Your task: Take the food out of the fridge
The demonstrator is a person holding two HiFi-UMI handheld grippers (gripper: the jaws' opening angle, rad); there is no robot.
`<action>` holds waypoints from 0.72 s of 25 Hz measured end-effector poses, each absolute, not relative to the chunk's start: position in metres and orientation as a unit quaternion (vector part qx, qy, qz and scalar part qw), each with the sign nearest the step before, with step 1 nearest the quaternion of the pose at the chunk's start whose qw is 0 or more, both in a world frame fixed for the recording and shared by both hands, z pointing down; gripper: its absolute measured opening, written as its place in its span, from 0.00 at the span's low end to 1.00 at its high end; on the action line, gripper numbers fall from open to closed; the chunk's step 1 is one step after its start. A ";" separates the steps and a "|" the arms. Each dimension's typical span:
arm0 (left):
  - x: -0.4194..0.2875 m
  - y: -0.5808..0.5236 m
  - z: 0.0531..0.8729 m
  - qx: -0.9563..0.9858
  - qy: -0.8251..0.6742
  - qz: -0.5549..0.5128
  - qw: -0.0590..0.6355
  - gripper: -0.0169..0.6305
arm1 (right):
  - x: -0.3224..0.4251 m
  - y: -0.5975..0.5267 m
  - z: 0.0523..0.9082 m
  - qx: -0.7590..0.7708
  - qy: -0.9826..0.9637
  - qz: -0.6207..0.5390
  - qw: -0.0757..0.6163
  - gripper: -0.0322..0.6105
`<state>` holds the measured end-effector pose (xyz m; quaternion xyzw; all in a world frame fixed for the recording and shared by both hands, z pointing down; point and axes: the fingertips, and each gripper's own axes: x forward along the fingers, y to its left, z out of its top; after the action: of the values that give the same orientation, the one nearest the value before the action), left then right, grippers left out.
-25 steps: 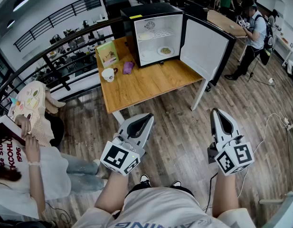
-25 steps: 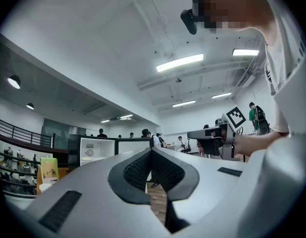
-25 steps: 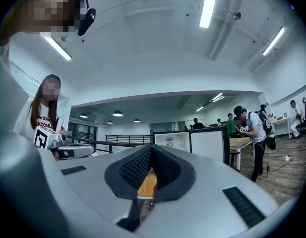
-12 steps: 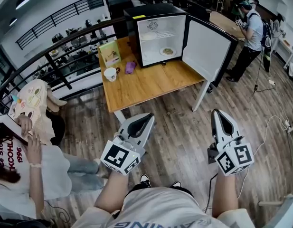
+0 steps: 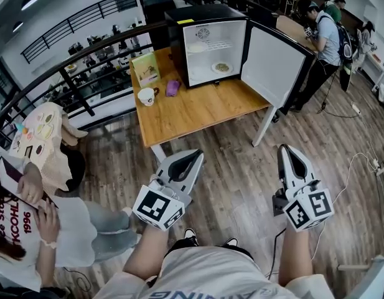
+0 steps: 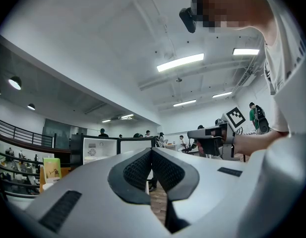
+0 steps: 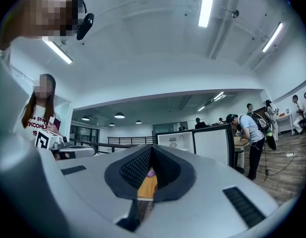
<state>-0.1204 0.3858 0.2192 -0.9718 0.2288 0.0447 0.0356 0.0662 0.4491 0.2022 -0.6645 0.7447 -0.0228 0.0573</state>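
A small black fridge [image 5: 207,14] stands at the far end of a wooden table [image 5: 198,108], its door [image 5: 276,58] swung open to the right. On its lower shelf sits a plate of food [image 5: 221,67]; a pale dish [image 5: 195,47] rests on the upper shelf. My left gripper [image 5: 195,156] and right gripper [image 5: 285,149] hang level over the floor, well short of the table, both shut and holding nothing. The fridge [image 6: 93,150] shows small in the left gripper view and the fridge [image 7: 192,143] beyond the jaws in the right gripper view.
On the table stand a white mug [image 5: 146,96], a purple object [image 5: 173,88] and a green card [image 5: 145,68]. A seated person [image 5: 30,210] is at the left. People stand at the back right [image 5: 325,39]. A railing [image 5: 73,73] runs behind the table.
The grippers have stayed put. The view has shifted slightly, and the seated person at the left has moved the arms and book.
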 end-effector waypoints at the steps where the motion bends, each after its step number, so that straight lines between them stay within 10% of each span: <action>1: -0.123 0.385 0.220 -0.972 0.229 0.045 0.035 0.04 | 0.064 0.448 0.203 -0.665 0.744 -0.024 0.057 0.08; 18: -0.184 0.323 0.251 -0.978 0.200 0.047 0.030 0.04 | -0.016 0.388 0.240 -0.674 0.737 -0.041 0.033 0.08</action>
<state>-0.1837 0.3228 0.2511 -0.9782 0.2001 0.0468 0.0305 -0.0160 0.3883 0.2404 -0.6741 0.7367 -0.0408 0.0331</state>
